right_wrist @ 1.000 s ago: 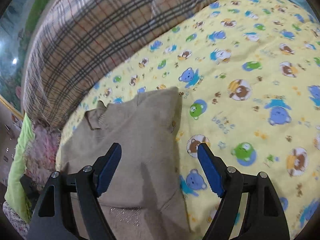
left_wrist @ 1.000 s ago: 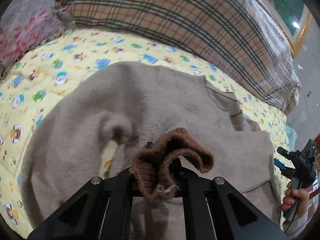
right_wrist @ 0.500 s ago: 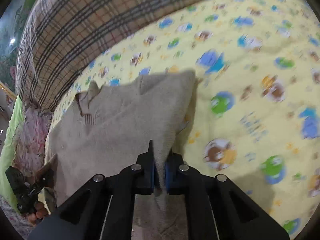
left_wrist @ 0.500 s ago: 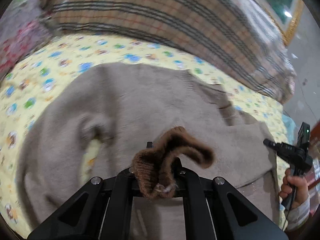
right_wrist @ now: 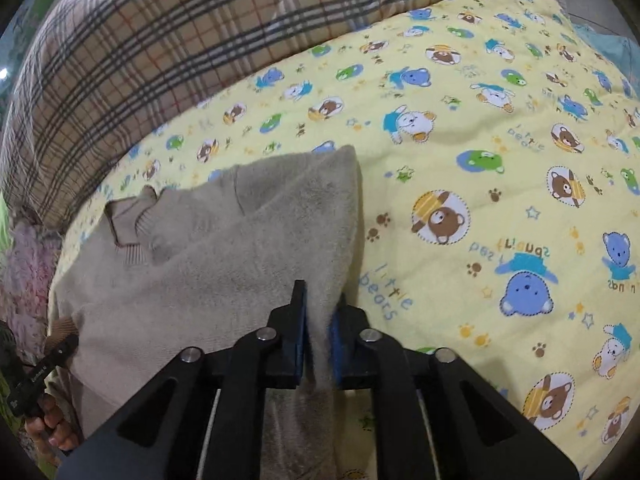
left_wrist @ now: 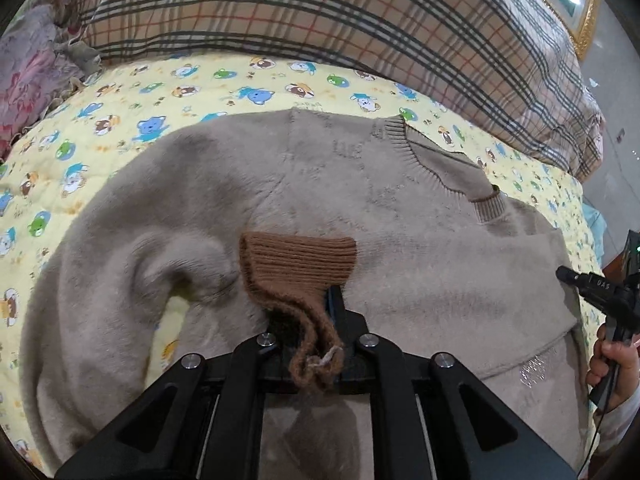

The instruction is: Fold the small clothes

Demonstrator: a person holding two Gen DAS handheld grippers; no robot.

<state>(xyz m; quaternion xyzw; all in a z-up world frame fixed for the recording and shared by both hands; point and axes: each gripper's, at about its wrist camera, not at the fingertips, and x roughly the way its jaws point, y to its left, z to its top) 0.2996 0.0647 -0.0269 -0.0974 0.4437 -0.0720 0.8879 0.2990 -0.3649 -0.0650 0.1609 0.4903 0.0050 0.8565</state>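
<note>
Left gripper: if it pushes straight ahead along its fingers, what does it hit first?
Likely the brown cuff it already pinches, then the beige sweater body beneath. The plaid pillow lies much farther; depth is unclear.

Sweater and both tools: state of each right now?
Left tool: shut on the brown cuff.
Right tool: shut on the sweater's side edge.
Sweater: beige, spread on the bear-print sheet, one sleeve brought across its body, not yet folded up.
Plaid quilt: bunched behind the sweater.
</note>
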